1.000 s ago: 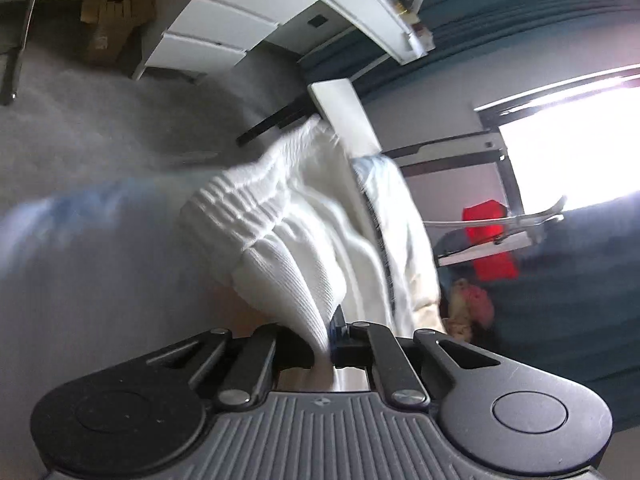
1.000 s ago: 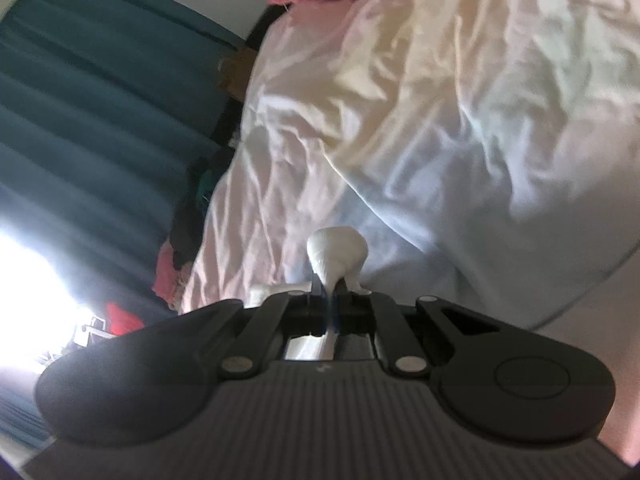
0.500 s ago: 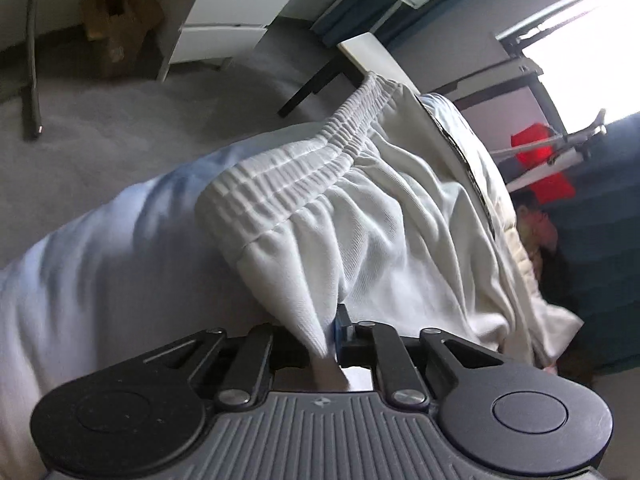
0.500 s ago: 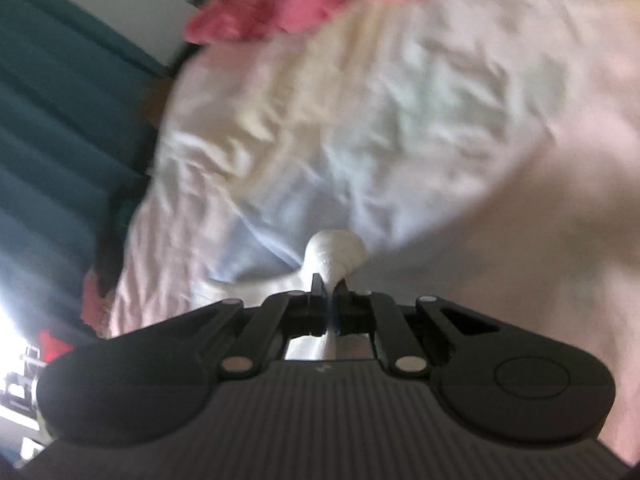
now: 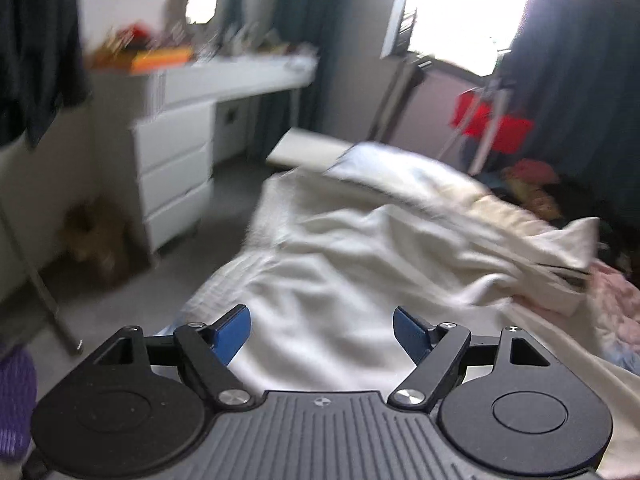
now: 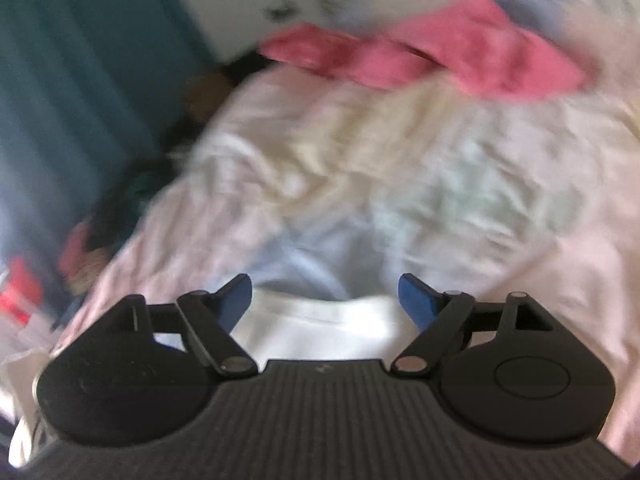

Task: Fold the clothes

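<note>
The left gripper [image 5: 322,330] was opening, its 2 blue pads [image 5: 232,332] spread wide with nothing pinched; the white garment [image 5: 360,256] lay loose on the bed [image 5: 560,364] below them, stretching toward 1 o'clock. The right gripper [image 6: 324,300] was opening too, pads [image 6: 416,300] apart and clear of the white garment's edge [image 6: 320,328] lying beneath. A pink garment [image 6: 440,60] lay at 12 o'clock. White drawers [image 5: 176,168] stood at 10 o'clock.

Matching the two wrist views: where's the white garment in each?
Left wrist: white garment spread over the bed, centre frame, beyond the opening, empty left gripper.
Right wrist: a white strip low centre, between the right gripper's opening jaws, unpinched.
Shared landmark: red item by the curtain.
</note>
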Demonstrator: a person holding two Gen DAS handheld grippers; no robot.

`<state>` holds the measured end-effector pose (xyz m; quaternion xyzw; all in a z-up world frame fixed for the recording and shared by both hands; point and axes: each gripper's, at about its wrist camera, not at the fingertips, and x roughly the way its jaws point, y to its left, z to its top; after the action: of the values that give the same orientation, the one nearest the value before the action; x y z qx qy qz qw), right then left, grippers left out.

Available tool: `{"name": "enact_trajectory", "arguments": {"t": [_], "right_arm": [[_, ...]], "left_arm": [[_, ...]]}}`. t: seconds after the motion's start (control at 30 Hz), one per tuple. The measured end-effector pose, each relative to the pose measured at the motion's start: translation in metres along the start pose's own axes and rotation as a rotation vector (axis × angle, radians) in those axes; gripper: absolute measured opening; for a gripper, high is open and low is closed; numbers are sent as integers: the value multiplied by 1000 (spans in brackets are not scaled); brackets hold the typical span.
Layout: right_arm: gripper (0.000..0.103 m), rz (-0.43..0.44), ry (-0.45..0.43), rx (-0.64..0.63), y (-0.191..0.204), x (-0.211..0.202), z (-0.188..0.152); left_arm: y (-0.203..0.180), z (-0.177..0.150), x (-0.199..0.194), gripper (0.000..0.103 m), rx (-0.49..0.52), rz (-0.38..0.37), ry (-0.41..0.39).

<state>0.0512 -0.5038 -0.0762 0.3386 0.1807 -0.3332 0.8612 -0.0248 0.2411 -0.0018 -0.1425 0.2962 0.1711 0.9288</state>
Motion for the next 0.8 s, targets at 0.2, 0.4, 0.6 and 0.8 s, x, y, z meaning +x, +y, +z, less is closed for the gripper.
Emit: {"name": "enact_trajectory", "arguments": {"t": [0.2, 0.4, 0.6, 0.8], "right_arm": [[83, 316, -23, -244, 58, -48, -25], [83, 526, -12, -453, 102, -88, -64], [82, 638, 16, -561, 123, -112, -105], [82, 653, -40, -604, 134, -120, -137]], "left_arm": [[-95, -6, -13, 82, 141, -158, -88], [-188, -27, -2, 82, 234, -304, -68], [-235, -60, 9, 82, 281, -369, -98], [-245, -88, 35, 82, 351, -332, -131]]}}
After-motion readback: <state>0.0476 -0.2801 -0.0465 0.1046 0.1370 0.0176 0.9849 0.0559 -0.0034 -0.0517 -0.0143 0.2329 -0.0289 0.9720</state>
